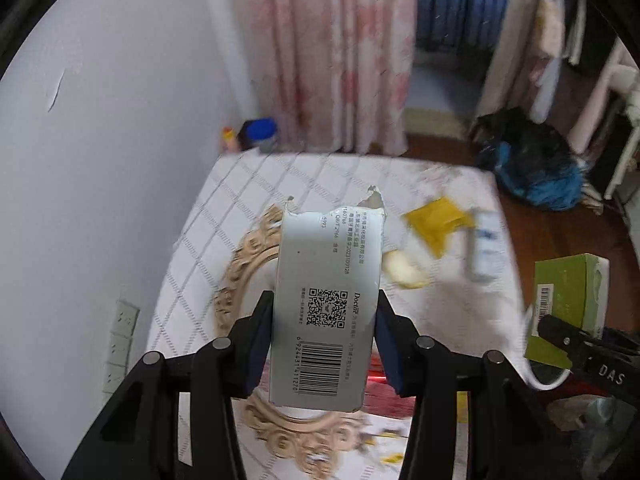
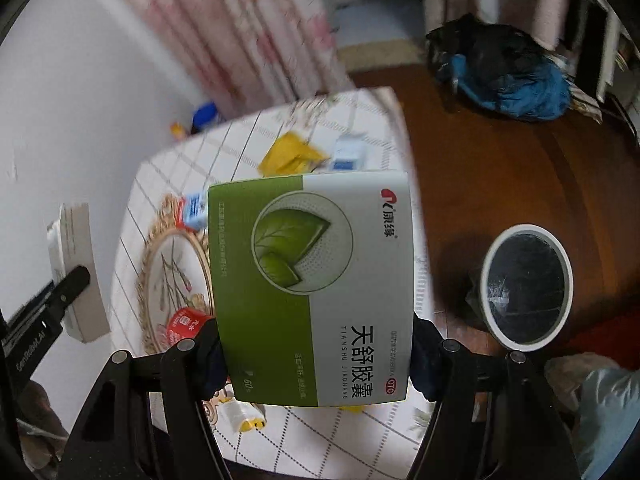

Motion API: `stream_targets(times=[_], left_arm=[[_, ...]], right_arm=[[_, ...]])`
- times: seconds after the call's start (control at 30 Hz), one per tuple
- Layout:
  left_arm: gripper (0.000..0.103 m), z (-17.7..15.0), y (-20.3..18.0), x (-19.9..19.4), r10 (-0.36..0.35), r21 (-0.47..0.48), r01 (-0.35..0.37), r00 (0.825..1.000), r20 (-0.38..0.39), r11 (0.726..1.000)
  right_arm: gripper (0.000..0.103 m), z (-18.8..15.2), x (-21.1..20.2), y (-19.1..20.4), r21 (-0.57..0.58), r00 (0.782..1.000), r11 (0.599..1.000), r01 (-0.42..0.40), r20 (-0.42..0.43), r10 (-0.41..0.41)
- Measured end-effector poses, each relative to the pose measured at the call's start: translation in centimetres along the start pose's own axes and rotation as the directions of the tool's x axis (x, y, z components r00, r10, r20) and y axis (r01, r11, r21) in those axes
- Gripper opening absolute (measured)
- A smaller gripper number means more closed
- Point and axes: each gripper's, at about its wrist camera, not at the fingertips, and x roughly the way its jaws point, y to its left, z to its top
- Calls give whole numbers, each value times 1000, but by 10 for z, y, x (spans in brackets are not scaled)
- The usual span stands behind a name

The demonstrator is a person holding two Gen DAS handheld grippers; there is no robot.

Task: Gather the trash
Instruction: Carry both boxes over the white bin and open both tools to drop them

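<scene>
My left gripper is shut on a torn grey carton with a QR code and a barcode, held upright above the table. The same carton shows at the left edge of the right wrist view. My right gripper is shut on a green and white medicine box, which also appears at the right of the left wrist view as a green box. A white-rimmed trash bin with a black liner stands on the floor to the right of the table.
The table has a white grid cloth and an ornate round tray. On it lie a yellow wrapper, a blue and white box, a pale lump and a red packet. A dark and blue heap lies on the wooden floor.
</scene>
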Motion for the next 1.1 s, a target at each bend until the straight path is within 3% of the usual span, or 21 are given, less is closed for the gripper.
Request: stream_targets(times=[0.27, 0.37, 0.5, 0.67, 0.8, 0.9, 0.97, 1.07, 1.1], left_arm=[[44, 4, -109, -32, -157, 103, 152, 987, 41, 983], [44, 1, -160, -22, -217, 149, 215, 976, 2, 965], [44, -12, -229, 10, -285, 181, 297, 954, -92, 938], [44, -27, -304, 72, -356, 169, 408, 895, -269, 897], [44, -33, -355, 131, -399, 110, 481, 817, -416, 870], [44, -33, -383, 168, -402, 90, 502, 776, -486, 860], [45, -36, -400, 184, -395, 85, 507, 755, -523, 858], [46, -40, -420, 204, -351, 119, 493, 750, -561, 862], [51, -44, -429, 205, -339, 128, 488, 749, -569, 863]], right_arm=[[72, -13, -72, -123, 161, 994, 987, 4, 109, -21], [72, -18, -84, -178, 224, 992, 974, 30, 110, -56], [72, -25, -70, -255, 311, 993, 947, 79, 57, -101], [72, -28, -16, -340, 389, 992, 913, 122, -80, -99], [72, -25, 31, -389, 424, 984, 895, 139, -163, -76], [72, -23, 59, -414, 425, 974, 889, 168, -208, -85], [72, -24, 71, -423, 426, 971, 888, 173, -226, -81], [73, -24, 92, -438, 437, 966, 883, 171, -249, -63], [75, -24, 98, -442, 439, 965, 882, 169, -257, -57]])
